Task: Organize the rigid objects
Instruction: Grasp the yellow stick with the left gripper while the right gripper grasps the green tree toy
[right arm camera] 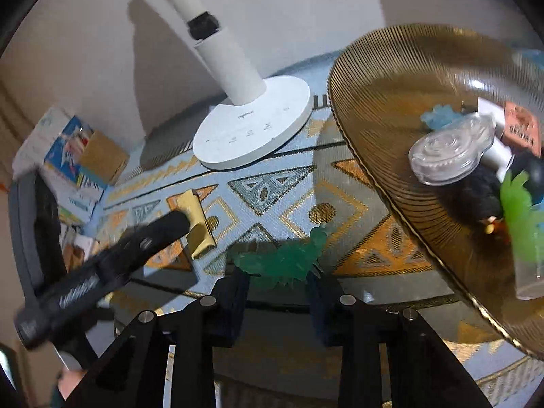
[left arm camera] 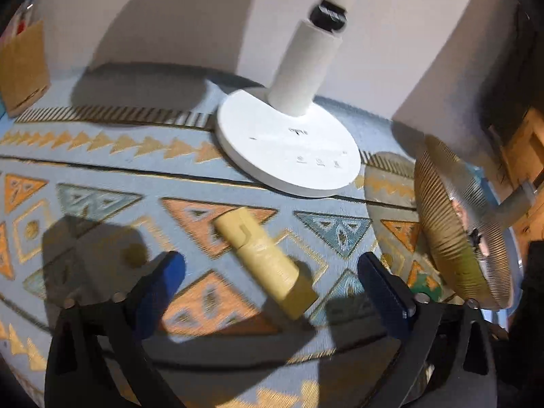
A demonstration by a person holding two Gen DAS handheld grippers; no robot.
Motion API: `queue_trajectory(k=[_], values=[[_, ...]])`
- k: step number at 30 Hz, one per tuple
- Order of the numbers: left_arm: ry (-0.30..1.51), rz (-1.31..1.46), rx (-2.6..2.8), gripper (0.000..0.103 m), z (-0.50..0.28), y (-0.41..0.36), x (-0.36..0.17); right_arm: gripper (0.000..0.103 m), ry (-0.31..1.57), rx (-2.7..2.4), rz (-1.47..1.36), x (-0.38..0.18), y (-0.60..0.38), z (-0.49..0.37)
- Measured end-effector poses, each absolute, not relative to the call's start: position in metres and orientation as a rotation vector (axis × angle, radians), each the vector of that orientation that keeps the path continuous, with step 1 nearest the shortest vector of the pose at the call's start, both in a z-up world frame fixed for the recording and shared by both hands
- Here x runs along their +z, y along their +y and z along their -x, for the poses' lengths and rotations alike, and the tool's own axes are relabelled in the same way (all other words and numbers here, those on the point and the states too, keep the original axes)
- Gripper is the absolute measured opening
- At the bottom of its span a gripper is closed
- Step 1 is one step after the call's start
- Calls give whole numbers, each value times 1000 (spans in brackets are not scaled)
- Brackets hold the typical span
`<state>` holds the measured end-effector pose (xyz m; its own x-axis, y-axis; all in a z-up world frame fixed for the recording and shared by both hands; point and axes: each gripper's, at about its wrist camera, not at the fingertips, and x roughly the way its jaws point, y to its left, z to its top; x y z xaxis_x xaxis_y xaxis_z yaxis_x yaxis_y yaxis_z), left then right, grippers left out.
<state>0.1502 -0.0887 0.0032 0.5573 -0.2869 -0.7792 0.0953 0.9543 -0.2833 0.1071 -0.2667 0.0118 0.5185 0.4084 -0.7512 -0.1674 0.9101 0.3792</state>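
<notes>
A cream cylindrical tube lies on the patterned cloth between the wide-open fingers of my left gripper, not gripped. It also shows in the right wrist view, next to the left gripper. My right gripper is shut on a green translucent toy dinosaur, held just above the cloth. A ribbed amber glass plate at the right holds a clear round lid, a green toy and other small items. The plate shows edge-on in the left wrist view.
A white lamp base with its post stands at the back by the wall; it also shows in the right wrist view. A brown box sits at the far left. Cartons and a brown box are stacked at the left.
</notes>
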Motion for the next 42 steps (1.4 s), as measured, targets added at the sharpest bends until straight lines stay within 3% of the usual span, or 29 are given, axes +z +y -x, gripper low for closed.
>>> queue_trajectory(k=[3, 5, 8, 18, 19, 20, 21, 22, 23, 25, 28, 31, 32, 38, 42], values=[[937, 104, -180, 73, -152, -105, 3, 31, 933, 371, -268, 11, -266, -104], [921, 107, -197, 49, -150, -106, 4, 31, 928, 383, -288, 11, -269, -106], [920, 95, -255, 29, -144, -98, 5, 31, 905, 403, -309, 13, -271, -108], [921, 94, -509, 28, -89, -73, 27, 31, 885, 428, -278, 39, -266, -74], [920, 85, -494, 33, -88, -73, 29, 31, 874, 427, -265, 43, -266, -66], [933, 99, -472, 51, -91, -73, 29, 31, 865, 420, -246, 46, -266, -59], [954, 133, -456, 63, -96, -73, 28, 31, 859, 412, -227, 48, -265, -53], [975, 182, -443, 85, -102, -73, 26, 31, 858, 401, -209, 47, -264, -48], [975, 225, -426, 91, -106, -75, 25, 31, 862, 395, -208, 45, -264, -46], [955, 231, -348, 91, -118, -84, 23, 31, 882, 396, -229, 38, -265, -45], [994, 180, -207, 87, -137, -100, 11, 31, 907, 386, -247, 28, -270, -46], [955, 23, -155, 42, -139, -123, 13, 31, 918, 378, -247, 25, -272, -49], [950, -26, -166, 33, -138, -129, 13, 32, 917, 379, -248, 25, -273, -49], [892, -53, -506, 16, -98, -113, 27, 31, 913, 405, -244, 33, -276, -42], [894, -70, -618, 16, -55, -82, 40, 31, 932, 441, -176, 39, -273, -25]])
